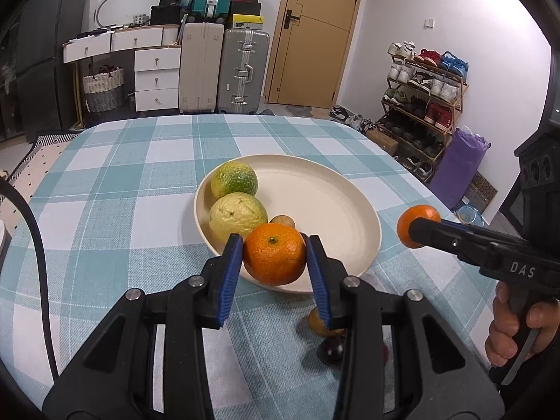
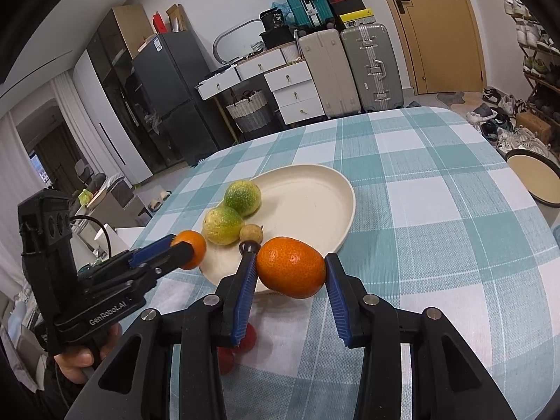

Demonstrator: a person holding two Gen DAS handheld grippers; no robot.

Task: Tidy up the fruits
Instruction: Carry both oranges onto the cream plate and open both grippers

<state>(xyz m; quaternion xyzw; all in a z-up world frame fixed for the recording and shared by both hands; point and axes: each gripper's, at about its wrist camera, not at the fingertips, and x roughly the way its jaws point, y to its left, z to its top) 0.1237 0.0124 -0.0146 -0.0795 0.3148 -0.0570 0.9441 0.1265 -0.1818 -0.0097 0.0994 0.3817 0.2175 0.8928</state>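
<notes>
Both grippers are clenched on a mandarin each: the left gripper point(image 1: 274, 248) has its mandarin point(image 1: 274, 258) pinched over the near rim of the plate point(image 1: 336, 203), and the right gripper point(image 2: 290, 266) grips the other mandarin point(image 2: 292, 266) just off that rim. The plate sits mid-tabletop point(image 1: 115, 189) with two green citrus point(image 1: 233, 179) and a small brown fruit point(image 1: 282, 221) along its left side. A few little fruits point(image 1: 323, 325) lie by the near edge.

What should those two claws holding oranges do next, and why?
Probably carry the left gripper forward over the cream plate and let its orange go there. Each gripper is clamped on an orange held above the table; the right gripper holds the other orange. The plate already holds two green fruits and has bare space.
</notes>
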